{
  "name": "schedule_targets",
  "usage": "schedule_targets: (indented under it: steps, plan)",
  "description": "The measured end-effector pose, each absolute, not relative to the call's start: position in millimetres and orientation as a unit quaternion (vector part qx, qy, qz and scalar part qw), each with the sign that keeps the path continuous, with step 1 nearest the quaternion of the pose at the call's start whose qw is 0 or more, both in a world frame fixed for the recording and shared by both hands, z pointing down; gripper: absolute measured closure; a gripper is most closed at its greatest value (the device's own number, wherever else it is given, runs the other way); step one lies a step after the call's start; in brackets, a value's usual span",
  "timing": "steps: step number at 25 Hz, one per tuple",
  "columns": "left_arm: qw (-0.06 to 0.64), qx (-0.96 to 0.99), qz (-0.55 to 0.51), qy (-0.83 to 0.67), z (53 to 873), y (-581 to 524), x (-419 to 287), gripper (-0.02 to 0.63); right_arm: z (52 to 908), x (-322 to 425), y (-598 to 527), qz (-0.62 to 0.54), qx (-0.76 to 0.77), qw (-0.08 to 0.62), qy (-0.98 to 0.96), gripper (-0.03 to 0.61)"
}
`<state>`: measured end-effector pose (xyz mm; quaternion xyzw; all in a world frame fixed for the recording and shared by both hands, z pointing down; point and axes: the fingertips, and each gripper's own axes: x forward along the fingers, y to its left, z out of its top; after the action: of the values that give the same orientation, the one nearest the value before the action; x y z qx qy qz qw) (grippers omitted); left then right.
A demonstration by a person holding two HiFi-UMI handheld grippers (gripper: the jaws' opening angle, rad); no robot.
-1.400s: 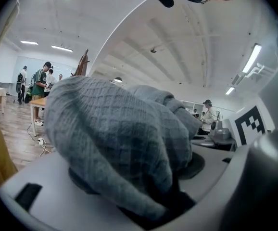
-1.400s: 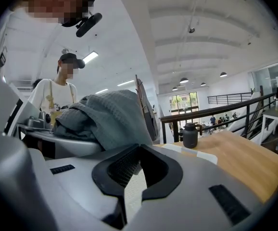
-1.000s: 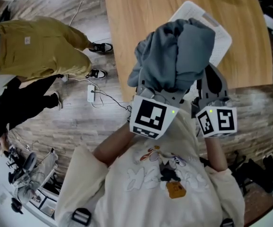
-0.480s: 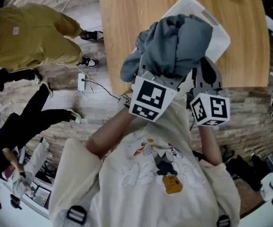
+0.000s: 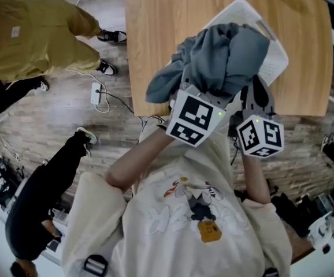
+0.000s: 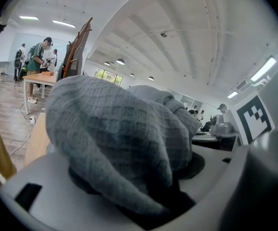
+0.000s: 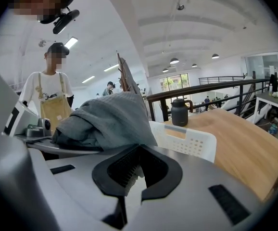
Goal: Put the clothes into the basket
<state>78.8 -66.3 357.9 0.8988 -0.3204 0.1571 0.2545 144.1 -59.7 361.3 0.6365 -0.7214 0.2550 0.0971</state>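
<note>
Left gripper [image 6: 146, 194] is clamped on the grey clothes [image 5: 225, 59], which are held over the near side of the white basket [image 5: 277, 53]. The basket lies straight ahead and below. Right gripper [image 7: 129, 177], jaws together and empty, is carried just beside.

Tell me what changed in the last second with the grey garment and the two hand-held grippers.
The left hand-held gripper and the right hand-held gripper moved forward and down toward the white basket, lowering the grey garment over it. Nothing was taken or released; the left one still grips the garment. A person in black walked toward the picture's lower left. The wooden table and basket stayed put.
</note>
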Motion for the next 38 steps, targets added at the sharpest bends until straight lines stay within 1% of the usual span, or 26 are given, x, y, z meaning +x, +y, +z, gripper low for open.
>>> schedule_targets:
  steps: [6,12,16,25,28,32,38]
  plan:
    - [0.273,0.894,0.164,-0.315,381,-74,84,0.27,385,150,-65,0.305,0.642,0.092,-0.697,0.554]
    - [0.283,0.888,0.173,-0.318,395,-80,93,0.271,395,156,-72,0.306,0.644,0.1,-0.693,0.554]
    - [0.294,0.882,0.179,-0.322,404,-85,95,0.27,406,158,-79,0.336,0.647,0.088,-0.679,0.553]
    - [0.312,0.867,0.204,-0.33,424,-96,100,0.27,426,167,-94,0.367,0.657,0.095,-0.651,0.554]
    - [0.331,0.859,0.22,-0.324,435,-96,100,0.268,431,169,-99,0.379,0.651,0.097,-0.651,0.554]
    - [0.323,0.856,0.242,-0.324,442,-93,103,0.268,434,172,-101,0.384,0.651,0.104,-0.646,0.552]
    - [0.341,0.847,0.263,-0.313,458,-99,110,0.267,434,173,-104,0.397,0.639,0.101,-0.651,0.552]
